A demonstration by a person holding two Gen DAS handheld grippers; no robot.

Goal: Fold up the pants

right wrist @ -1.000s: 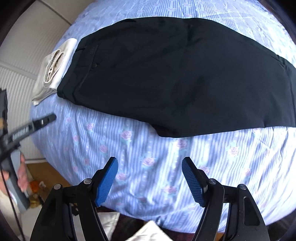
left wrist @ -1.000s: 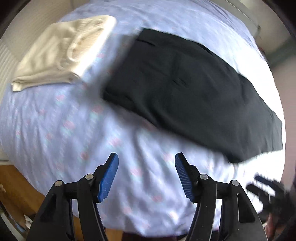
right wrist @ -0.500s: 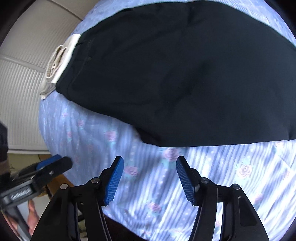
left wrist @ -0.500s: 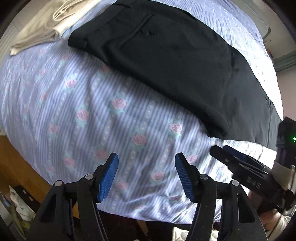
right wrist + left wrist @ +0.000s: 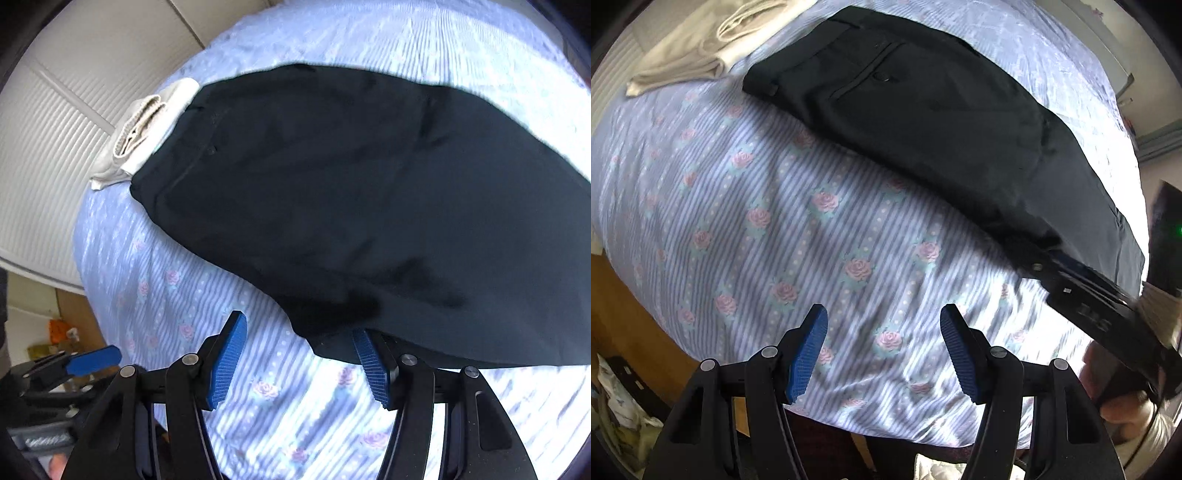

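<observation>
Black pants (image 5: 923,110) lie flat on a bed with a blue striped, rose-patterned sheet (image 5: 775,221), waistband at the left. They also show in the right wrist view (image 5: 369,192). My left gripper (image 5: 882,350) is open and empty above the bare sheet, short of the pants. My right gripper (image 5: 299,358) is open at the pants' near crotch edge, and its right fingertip (image 5: 364,350) sits under the fabric's rim. The right gripper also shows in the left wrist view (image 5: 1082,291), reaching the pants from the right.
A folded cream garment (image 5: 701,48) lies beside the waistband, also in the right wrist view (image 5: 147,129). White slatted doors (image 5: 48,147) stand behind the bed. The bed's near edge drops to a wooden frame (image 5: 624,314) and floor clutter.
Both grippers moved closer to the bed. The right gripper advanced to the pants' crotch edge, and its right finger slid under the fabric. The left gripper stayed open over the sheet.
</observation>
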